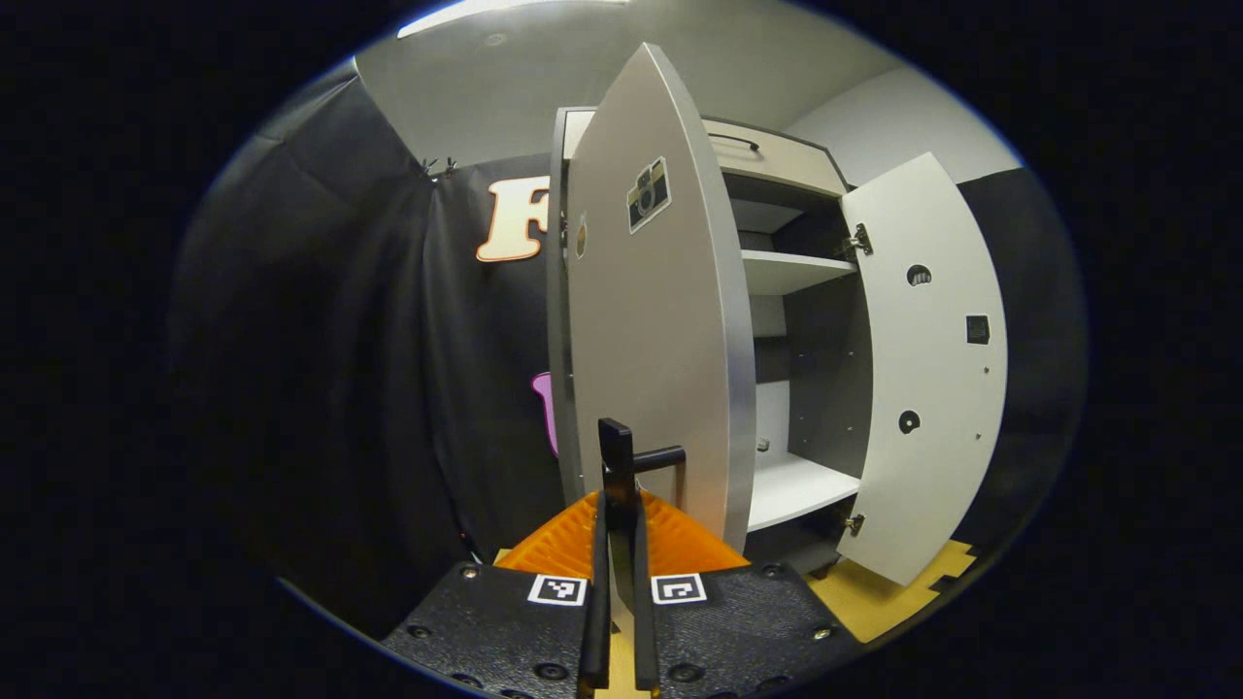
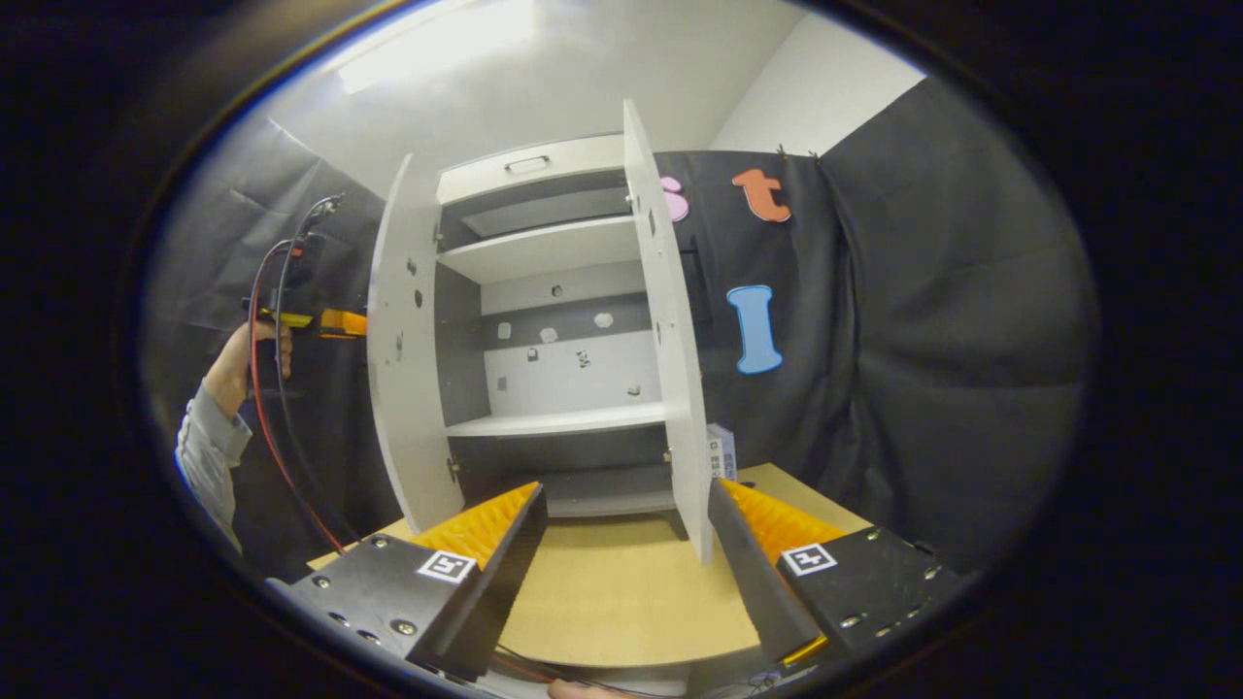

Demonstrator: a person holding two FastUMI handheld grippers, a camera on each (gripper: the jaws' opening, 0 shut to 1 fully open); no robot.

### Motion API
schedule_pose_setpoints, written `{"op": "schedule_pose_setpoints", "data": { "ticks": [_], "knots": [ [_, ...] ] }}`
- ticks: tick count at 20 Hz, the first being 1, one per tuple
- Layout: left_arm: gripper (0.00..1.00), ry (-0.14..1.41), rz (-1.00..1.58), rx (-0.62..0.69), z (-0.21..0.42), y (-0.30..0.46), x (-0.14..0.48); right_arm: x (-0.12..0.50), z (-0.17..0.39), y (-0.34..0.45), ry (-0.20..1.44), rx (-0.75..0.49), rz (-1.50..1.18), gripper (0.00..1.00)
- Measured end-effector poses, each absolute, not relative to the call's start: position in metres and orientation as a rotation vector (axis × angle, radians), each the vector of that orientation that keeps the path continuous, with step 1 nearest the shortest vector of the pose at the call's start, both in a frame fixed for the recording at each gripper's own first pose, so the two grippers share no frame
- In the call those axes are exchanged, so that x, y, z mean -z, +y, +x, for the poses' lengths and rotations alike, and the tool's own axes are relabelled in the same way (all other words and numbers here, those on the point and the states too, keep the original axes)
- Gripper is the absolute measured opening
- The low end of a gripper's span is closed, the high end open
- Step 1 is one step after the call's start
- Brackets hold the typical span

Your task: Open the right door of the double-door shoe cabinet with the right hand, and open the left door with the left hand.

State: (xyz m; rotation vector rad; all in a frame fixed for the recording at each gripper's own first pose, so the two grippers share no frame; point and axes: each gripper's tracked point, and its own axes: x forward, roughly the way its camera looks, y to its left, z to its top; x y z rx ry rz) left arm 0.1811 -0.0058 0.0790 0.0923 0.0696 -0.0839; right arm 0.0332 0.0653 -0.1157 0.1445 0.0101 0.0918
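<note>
1. In the left gripper view, the left hand-held gripper sits at 6 o'clock with its two fingers drawn tight together, pinching the dark bar handle of the left door.
2. That left door is swung outward and seen nearly edge-on, filling the middle of the view from 12 o'clock down to the fingers.
3. A sticker showing a small camera sits on the door's face toward 12 o'clock; no wording on it can be read.
4. The right door stands wide open at 3 o'clock, its inner face and hinges showing.
5. Between the doors the shoe cabinet shows its shelves.
6. In the right gripper view, the right hand-held gripper at 6 o'clock is spread wide, its fingers well apart and holding nothing.
7. It hangs over the tabletop, near the bottom edge of the right door.
8. At 9 o'clock in that view, a person's hand holds the left hand-held gripper behind the left door.
9. No brand name or legible writing can be made out on the cabinet.
</note>
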Motion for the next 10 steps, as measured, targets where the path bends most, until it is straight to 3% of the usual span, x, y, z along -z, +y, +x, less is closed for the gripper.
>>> {"op": "schedule_pose_setpoints", "data": {
  "ticks": [8,10],
  "knots": [
    [0.02,0.040,0.102,0.012,0.188,0.001,-0.078,0.118,0.042,0.093,0.026,-0.110,0.099,0.98],
    [0.00,0.030,0.083,0.044,0.187,-0.007,-0.080,0.117,0.043,0.098,0.029,-0.116,0.094,0.99]
  ]
}}
